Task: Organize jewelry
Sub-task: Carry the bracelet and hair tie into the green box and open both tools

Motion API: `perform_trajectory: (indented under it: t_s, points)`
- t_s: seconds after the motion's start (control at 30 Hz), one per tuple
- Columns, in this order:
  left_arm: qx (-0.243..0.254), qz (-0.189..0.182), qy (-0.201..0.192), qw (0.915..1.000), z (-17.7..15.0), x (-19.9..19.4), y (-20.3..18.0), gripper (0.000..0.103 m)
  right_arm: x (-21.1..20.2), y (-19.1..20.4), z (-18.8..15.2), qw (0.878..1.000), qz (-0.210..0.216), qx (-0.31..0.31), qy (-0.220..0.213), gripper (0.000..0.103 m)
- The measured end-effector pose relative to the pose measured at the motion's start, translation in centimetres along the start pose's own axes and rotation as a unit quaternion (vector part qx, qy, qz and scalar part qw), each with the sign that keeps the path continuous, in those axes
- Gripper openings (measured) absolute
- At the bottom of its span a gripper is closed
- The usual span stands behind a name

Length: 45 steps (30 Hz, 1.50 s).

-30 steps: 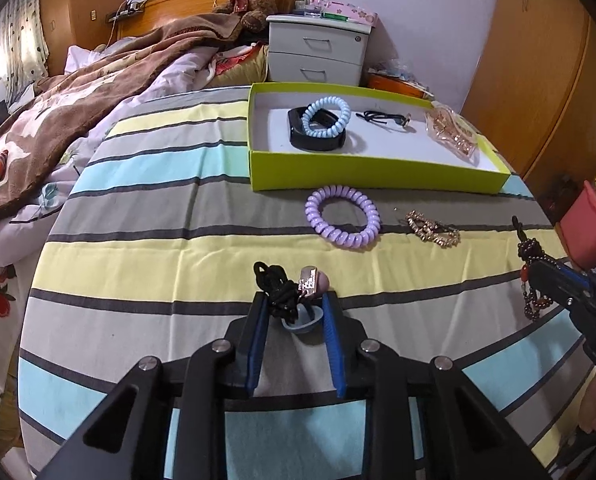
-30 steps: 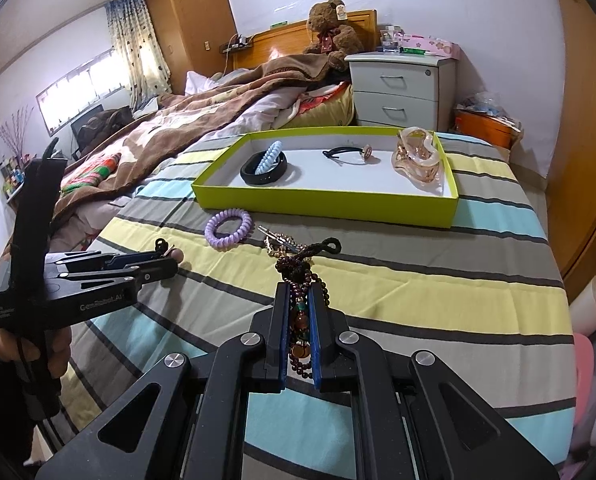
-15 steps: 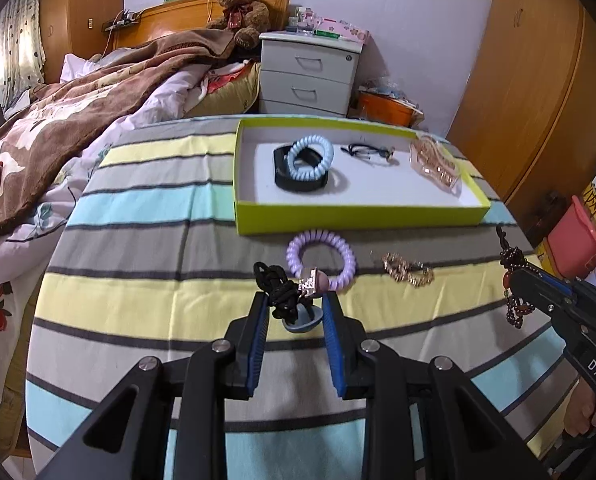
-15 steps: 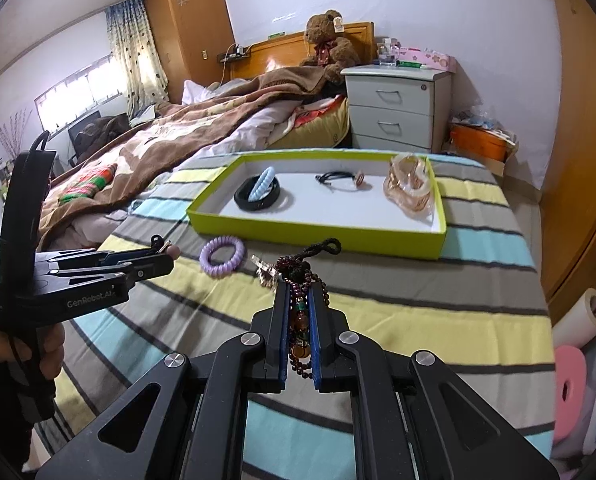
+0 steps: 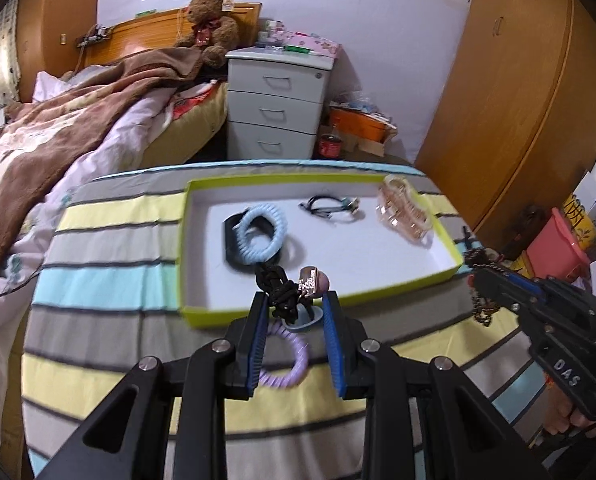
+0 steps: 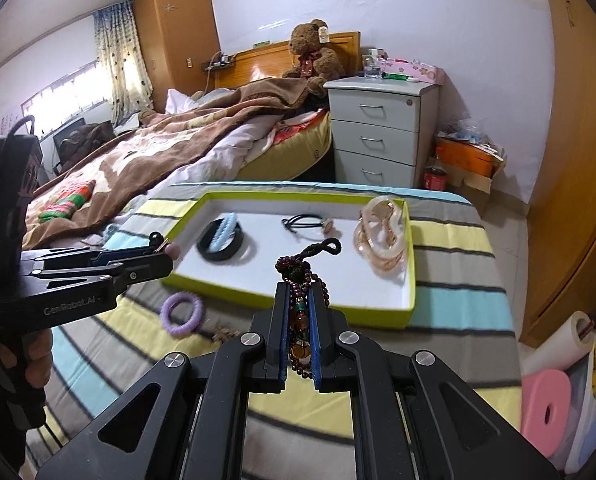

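Left gripper [image 5: 293, 307]: low centre of the left wrist view, jaws partly closed and clamped on a black braided cord [image 5: 276, 286] with a pink charm [image 5: 313, 283]; the bundle sits at the fingertips, over the near wall of the tray.
Right gripper [image 6: 298, 300]: low centre of the right wrist view, jaws nearly together, pinching a dark bead bracelet [image 6: 299, 280] whose black loop sticks up past the tips.
Tray [image 5: 202, 322]: yellow-green box with a white floor, middle of both views, on the striped cloth [image 5: 110, 284].
In the tray: a pale blue coil tie [image 5: 260, 232] on a black band at left, a thin black cord bracelet [image 5: 329, 206] in the middle, a pinkish gold chain pile [image 5: 405, 212] at right.
Outside the tray: a purple coil tie [image 6: 182, 312] on the cloth just in front of the near wall, lower left in the right wrist view; a small gold piece [image 6: 224, 334] lies near it, too blurred to tell more.
Background: bed with brown blanket, teddy bear [image 6: 313, 56], grey drawers.
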<state>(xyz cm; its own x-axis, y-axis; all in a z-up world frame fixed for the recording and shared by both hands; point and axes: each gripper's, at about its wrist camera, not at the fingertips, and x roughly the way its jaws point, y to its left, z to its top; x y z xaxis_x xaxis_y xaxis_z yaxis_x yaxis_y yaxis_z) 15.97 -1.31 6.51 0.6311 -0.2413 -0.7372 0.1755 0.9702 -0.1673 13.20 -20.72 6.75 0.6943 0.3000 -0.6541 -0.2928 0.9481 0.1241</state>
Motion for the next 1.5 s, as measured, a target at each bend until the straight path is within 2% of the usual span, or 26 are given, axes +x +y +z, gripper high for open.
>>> perform_trajectory:
  t_s: [0.37, 0.67, 1.03, 1.5]
  points:
    - [0.005, -0.033, 0.020, 0.9992, 2.6, 4.3, -1.7, 0.028, 4.7, -2.3, 1.1, 0.999, -0.009, -0.004, 0.047, 0.008]
    - [0.002, -0.028, 0.046, 0.9986, 2.8, 7.0, -1.5, 0.028, 6.8, -3.6, 1.6, 0.997, -0.001, -0.002, 0.074, 0.008]
    - [0.008, -0.018, 0.055, 0.9983, 2.7, 8.0, -1.8, 0.028, 8.7, -3.5, 2.0, 0.995, 0.008, -0.012, 0.095, 0.008]
    - [0.015, -0.007, 0.068, 0.9976, 2.7, 8.9, -2.1, 0.029, 9.5, -3.7, 1.8, 0.993, -0.015, -0.030, 0.116, 0.009]
